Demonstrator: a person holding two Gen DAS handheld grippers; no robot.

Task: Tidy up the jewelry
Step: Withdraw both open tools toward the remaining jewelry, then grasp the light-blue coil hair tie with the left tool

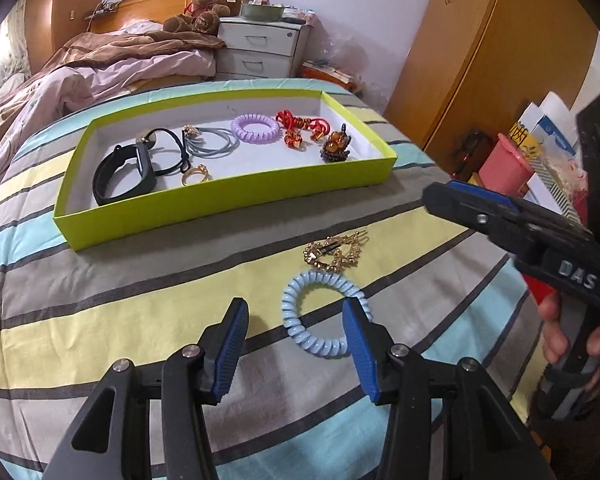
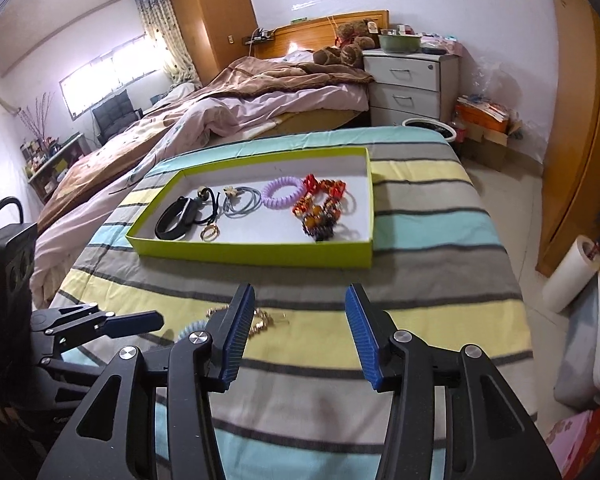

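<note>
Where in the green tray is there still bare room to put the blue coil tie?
The tray has bare floor along its far wall, behind the purple coil, and along the near wall between the gold ring and the amber brooch. The left end around the black band and the right end with the red pieces are crowded.

Left claw (image 1: pixel 296 324) gapes over the blue coil bracelet (image 1: pixel 320 314); gold chain (image 1: pixel 336 254) just beyond; green tray (image 1: pixel 228 204) farther.
</note>
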